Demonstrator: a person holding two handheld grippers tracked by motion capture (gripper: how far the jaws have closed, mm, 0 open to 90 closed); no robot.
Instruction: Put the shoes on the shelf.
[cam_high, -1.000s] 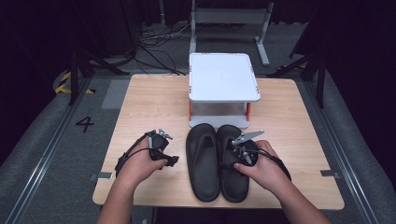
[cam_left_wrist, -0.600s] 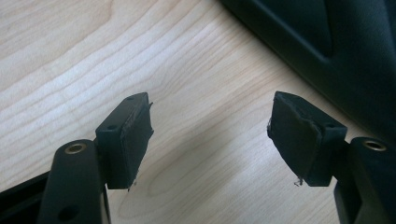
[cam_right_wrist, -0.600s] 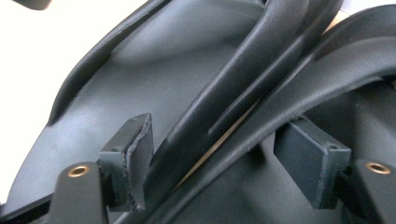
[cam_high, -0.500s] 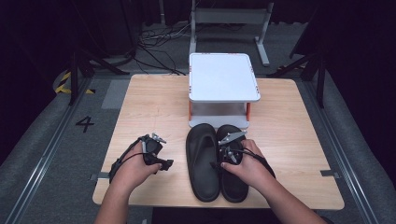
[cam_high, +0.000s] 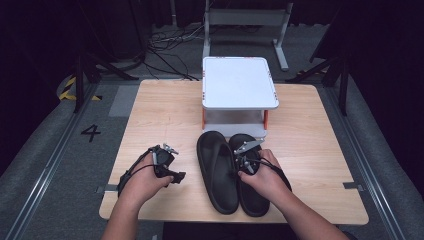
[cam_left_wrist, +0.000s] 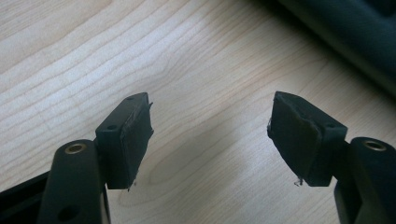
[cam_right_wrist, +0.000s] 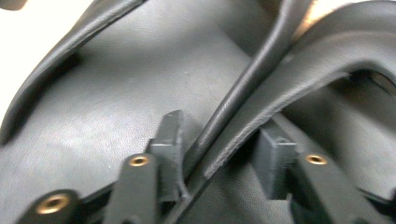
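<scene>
Sandals, a black pair, lie side by side on the near middle of the tabletop (cam_high: 165, 115) in the high view: the left sandal (cam_high: 216, 170) and the right sandal (cam_high: 252, 195), toes toward a white two-tier stand (cam_high: 239, 82). The right gripper (cam_high: 245, 161) sits on the right sandal at its strap; the left gripper (cam_high: 167, 167) rests on bare wood beside the pair.

In the left gripper view, the jaws stand wide apart over wood grain, nothing between them, with a dark sandal edge (cam_left_wrist: 355, 37) at upper right.

In the right gripper view, the jaws straddle the sandal's strap (cam_right_wrist: 243, 126), one pad against it, the other with a small gap.
</scene>
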